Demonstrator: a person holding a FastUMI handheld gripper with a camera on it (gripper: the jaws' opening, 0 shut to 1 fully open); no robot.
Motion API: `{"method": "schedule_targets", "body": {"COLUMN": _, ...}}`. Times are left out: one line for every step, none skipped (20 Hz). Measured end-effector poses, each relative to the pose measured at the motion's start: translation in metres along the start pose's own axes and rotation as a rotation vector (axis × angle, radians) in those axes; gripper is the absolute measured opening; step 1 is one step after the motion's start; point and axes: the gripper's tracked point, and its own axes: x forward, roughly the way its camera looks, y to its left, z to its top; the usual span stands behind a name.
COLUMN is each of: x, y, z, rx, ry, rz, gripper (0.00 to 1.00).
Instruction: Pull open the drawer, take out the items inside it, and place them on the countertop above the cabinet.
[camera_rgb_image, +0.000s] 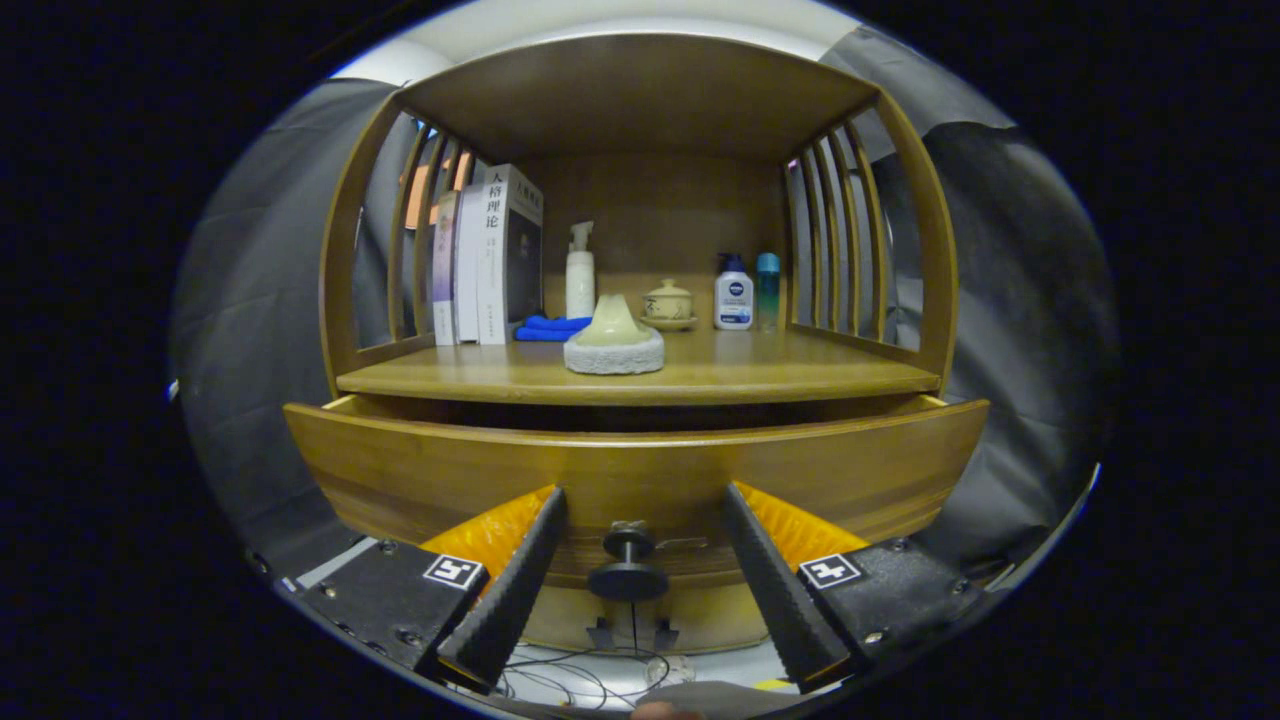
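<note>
A: Why is the claw (637, 520) level with the drawer front (640, 465)?

B: To work the round knob (628, 565), I'd judge. The knob sits between the two fingers (515, 580), which stand apart and touch nothing.

A: And the drawer?

B: Pulled partly out beneath the worktop (640, 378); its inside is hidden. On the worktop already: a sponge-based scrubber (614, 340), books (490, 260), a spray bottle (580, 272), a lidded cup (669, 303).

A: The pose?

B: Held straight on, pointing at the cabinet.
</note>
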Motion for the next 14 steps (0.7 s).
{"method": "schedule_targets", "body": {"x": 0.003, "y": 0.0, "z": 0.001, "rx": 0.002, "ry": 0.002, "rz": 0.0, "gripper": 1.0}}
{"method": "schedule_targets", "body": {"x": 0.007, "y": 0.0, "z": 0.002, "rx": 0.006, "ry": 0.005, "rz": 0.001, "gripper": 1.0}}
{"method": "schedule_targets", "body": {"x": 0.011, "y": 0.001, "z": 0.002, "rx": 0.019, "ry": 0.01, "rz": 0.003, "gripper": 1.0}}
{"method": "schedule_targets", "body": {"x": 0.015, "y": 0.002, "z": -0.001, "rx": 0.036, "ry": 0.02, "rz": 0.007, "gripper": 1.0}}
{"method": "schedule_targets", "body": {"x": 0.019, "y": 0.002, "z": -0.002, "rx": 0.055, "ry": 0.033, "rz": 0.012, "gripper": 1.0}}
{"method": "schedule_targets", "body": {"x": 0.021, "y": 0.003, "z": -0.005, "rx": 0.066, "ry": 0.04, "rz": 0.016, "gripper": 1.0}}
{"method": "schedule_targets", "body": {"x": 0.025, "y": 0.002, "z": -0.002, "rx": 0.067, "ry": 0.027, "rz": 0.017, "gripper": 1.0}}
{"method": "schedule_targets", "body": {"x": 0.027, "y": 0.002, "z": -0.003, "rx": 0.061, "ry": 0.022, "rz": 0.014, "gripper": 1.0}}
{"method": "schedule_targets", "body": {"x": 0.031, "y": 0.002, "z": -0.002, "rx": 0.047, "ry": 0.021, "rz": 0.011, "gripper": 1.0}}
{"method": "schedule_targets", "body": {"x": 0.033, "y": 0.002, "z": -0.002, "rx": 0.039, "ry": 0.021, "rz": 0.007, "gripper": 1.0}}
{"method": "schedule_targets", "body": {"x": 0.035, "y": 0.002, "z": -0.001, "rx": 0.037, "ry": 0.024, "rz": 0.006, "gripper": 1.0}}
{"method": "schedule_targets", "body": {"x": 0.038, "y": 0.003, "z": -0.001, "rx": 0.04, "ry": 0.029, "rz": 0.006, "gripper": 1.0}}
{"method": "schedule_targets", "body": {"x": 0.04, "y": 0.003, "z": 0.0, "rx": 0.042, "ry": 0.032, "rz": 0.006, "gripper": 1.0}}
{"method": "schedule_targets", "body": {"x": 0.04, "y": 0.003, "z": 0.001, "rx": 0.041, "ry": 0.03, "rz": 0.003, "gripper": 1.0}}
